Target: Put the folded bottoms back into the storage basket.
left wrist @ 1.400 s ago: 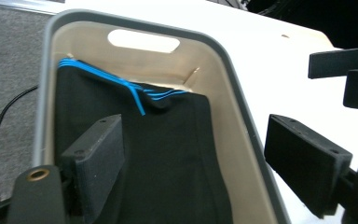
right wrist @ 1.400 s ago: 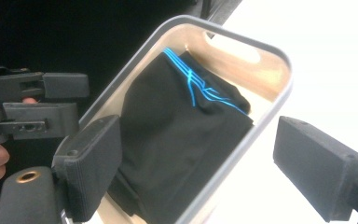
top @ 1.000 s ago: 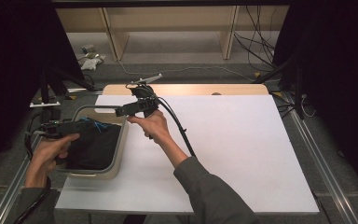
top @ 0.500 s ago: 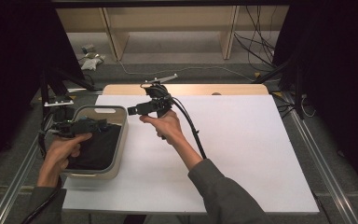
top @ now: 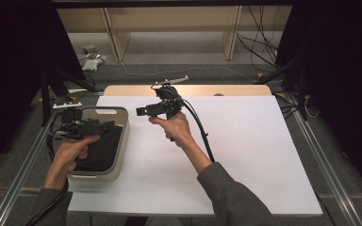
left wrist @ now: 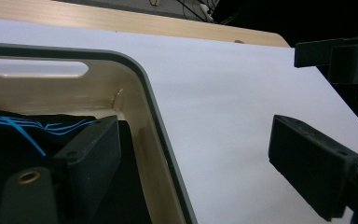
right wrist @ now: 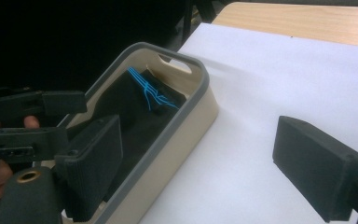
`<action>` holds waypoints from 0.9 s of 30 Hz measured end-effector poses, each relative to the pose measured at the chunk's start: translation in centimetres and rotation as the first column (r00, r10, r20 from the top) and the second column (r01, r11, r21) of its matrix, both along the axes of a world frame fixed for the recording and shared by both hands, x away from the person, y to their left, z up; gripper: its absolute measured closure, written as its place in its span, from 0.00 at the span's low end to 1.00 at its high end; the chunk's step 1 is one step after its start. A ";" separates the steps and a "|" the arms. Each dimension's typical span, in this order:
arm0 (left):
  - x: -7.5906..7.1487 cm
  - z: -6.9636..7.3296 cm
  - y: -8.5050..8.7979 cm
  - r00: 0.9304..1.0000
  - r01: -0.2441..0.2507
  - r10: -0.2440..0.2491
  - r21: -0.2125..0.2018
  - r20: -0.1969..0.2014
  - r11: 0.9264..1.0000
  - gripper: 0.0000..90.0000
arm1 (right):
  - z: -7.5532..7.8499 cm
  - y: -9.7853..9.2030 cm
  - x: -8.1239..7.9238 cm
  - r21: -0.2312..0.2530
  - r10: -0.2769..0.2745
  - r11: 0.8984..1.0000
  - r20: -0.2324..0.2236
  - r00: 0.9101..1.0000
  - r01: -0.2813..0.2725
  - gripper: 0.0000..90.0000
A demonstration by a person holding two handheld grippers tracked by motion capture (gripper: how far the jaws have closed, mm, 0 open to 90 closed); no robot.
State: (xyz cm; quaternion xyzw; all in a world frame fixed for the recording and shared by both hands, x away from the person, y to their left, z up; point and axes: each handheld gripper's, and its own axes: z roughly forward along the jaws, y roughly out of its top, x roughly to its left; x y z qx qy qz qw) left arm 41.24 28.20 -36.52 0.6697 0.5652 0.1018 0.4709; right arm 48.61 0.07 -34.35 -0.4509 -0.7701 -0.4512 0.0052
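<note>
Left tool: jaws wide apart, nothing between them. In its own view one jaw hangs over the black cloth inside the bin, the other over bare white bench outside the rim, so the tool straddles the bin's right wall. No pad touches cloth or rim as far as I can tell.

Right tool: jaws also wide apart, empty. Held up above the bench just right of the bin's far corner, tip pointing left toward the bin. In its own view one jaw sits in front of the bin's near wall, the other over bare bench; the left tool shows at the left edge, over the bin's far side. Cable runs from the right tool back along the forearm.

Bin: beige, grey rim, oblong, slot handle in the far end wall. Sits at the left edge of the white bench sheet, long axis running away from the person.

Cloth: black, thin blue lines on it, folded or bunched, lying in the bin and covering most of its floor. Beige floor shows only at the far end by the handle.

Beyond the sheet: strip of wooden benchtop along the far edge.
</note>
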 end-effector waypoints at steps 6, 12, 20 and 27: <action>-0.1 0.0 -0.3 1.000 0.009 -0.009 -0.010 0.009 1.000 0.18 | 0.0 -0.4 -0.1 0.004 -0.006 1.000 0.008 1.000 0.006 0.17; 0.0 -0.1 -0.8 1.000 0.019 -0.019 -0.018 0.012 1.000 0.18 | -0.1 -0.9 -0.1 0.004 -0.018 1.000 0.016 1.000 0.018 0.15; 0.0 -0.3 -1.4 0.999 0.029 -0.028 -0.024 0.016 0.999 0.18 | 0.0 -2.0 -0.3 0.009 -0.027 1.000 0.026 0.999 0.026 0.15; -0.1 -0.3 -2.0 0.999 0.034 -0.033 -0.033 0.025 0.999 0.18 | -0.2 -3.1 -0.5 0.013 -0.041 0.999 0.033 0.999 0.041 0.15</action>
